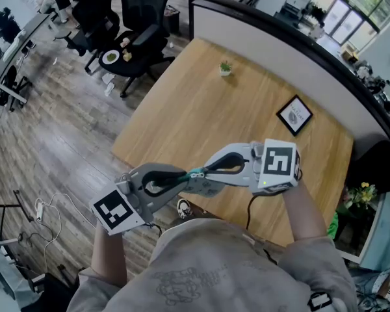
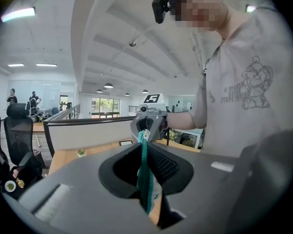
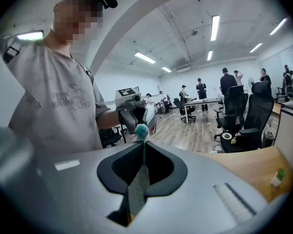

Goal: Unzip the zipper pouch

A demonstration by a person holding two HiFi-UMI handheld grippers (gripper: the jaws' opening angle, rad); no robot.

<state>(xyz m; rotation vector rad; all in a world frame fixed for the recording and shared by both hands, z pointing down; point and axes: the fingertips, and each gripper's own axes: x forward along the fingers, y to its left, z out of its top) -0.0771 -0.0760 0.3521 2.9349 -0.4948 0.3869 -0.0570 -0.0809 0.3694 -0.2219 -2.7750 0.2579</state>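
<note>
Light wooden desk (image 1: 201, 116), grain running lengthwise. Two things lie on it, well apart: a small potted plant (image 1: 225, 68) upright near the far edge, and a dark-framed picture (image 1: 294, 115) flat toward the right side.

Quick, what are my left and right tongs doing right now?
Left tongs: closed on the pouch.
Right tongs: closed on the zipper pull.

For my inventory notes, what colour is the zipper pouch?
Teal; the zipper pouch shows best in left gripper view.
</note>
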